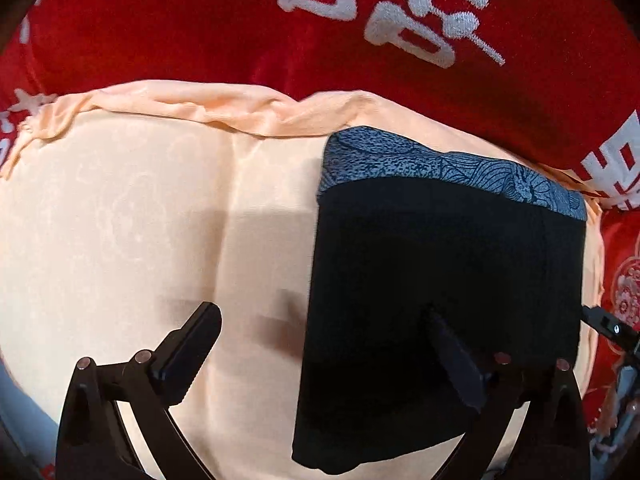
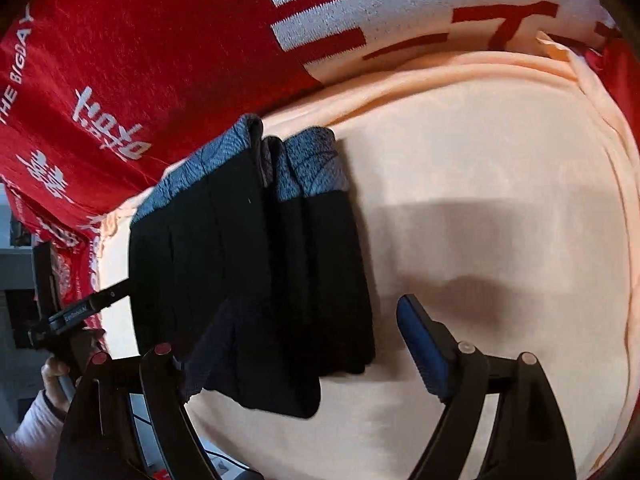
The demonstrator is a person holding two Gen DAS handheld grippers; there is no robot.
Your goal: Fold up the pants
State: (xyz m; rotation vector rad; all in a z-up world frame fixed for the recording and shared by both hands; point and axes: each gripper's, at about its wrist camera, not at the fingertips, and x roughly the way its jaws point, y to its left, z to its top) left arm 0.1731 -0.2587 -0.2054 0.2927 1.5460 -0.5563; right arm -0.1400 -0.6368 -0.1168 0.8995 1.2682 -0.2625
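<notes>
The black pants [image 1: 440, 280] lie folded into a flat block on the peach cloth [image 1: 120, 220], with their blue patterned waistband [image 1: 460, 168] at the far end. My left gripper [image 1: 324, 344] hangs open above them; one finger is over the bare cloth, the other over the black fabric, and the pants' left edge runs between the two. In the right wrist view the pants [image 2: 248, 260] show several stacked layers. My right gripper [image 2: 316, 344] is open over their near right corner, its left finger over the fabric and its right finger over bare cloth.
A red blanket [image 1: 200, 32] with white characters lies beyond the peach cloth, whose bunched far hem [image 1: 180, 104] borders it. The left gripper's frame [image 2: 80, 312] and a hand [image 2: 52, 368] with a pale sleeve show at the left edge of the right wrist view.
</notes>
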